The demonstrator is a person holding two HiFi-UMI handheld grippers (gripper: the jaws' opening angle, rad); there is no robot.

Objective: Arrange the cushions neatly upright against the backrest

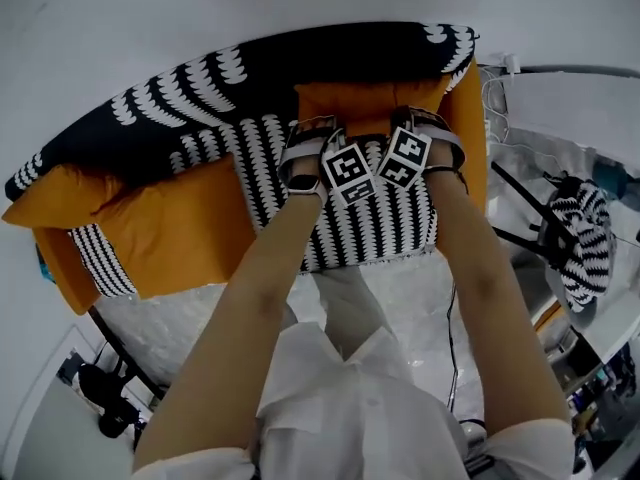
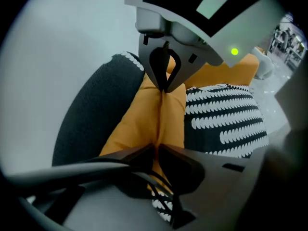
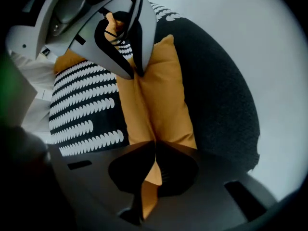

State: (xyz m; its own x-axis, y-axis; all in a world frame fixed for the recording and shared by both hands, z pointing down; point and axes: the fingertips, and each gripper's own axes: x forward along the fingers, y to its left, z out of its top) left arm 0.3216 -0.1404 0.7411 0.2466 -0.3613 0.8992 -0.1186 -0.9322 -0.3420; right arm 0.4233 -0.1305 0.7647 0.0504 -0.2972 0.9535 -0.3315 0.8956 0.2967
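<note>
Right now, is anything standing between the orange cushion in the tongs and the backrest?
Nothing visible. The left tongs and the right tongs pinch the orange cushion, which lies directly beside the dark backrest.

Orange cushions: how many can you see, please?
2 for certain: one cushion pinched by the left gripper and right gripper at the backrest, another cushion lying left; far-left orange may be more.

I can read no words, numbers or brand names anywhere here. The only signs are the black-and-white square markers on my left cube (image 1: 349, 173) and my right cube (image 1: 403, 158), blocky code patterns with no letters or digits. Part of one such marker shows atop my left gripper view, equally wordless.
</note>
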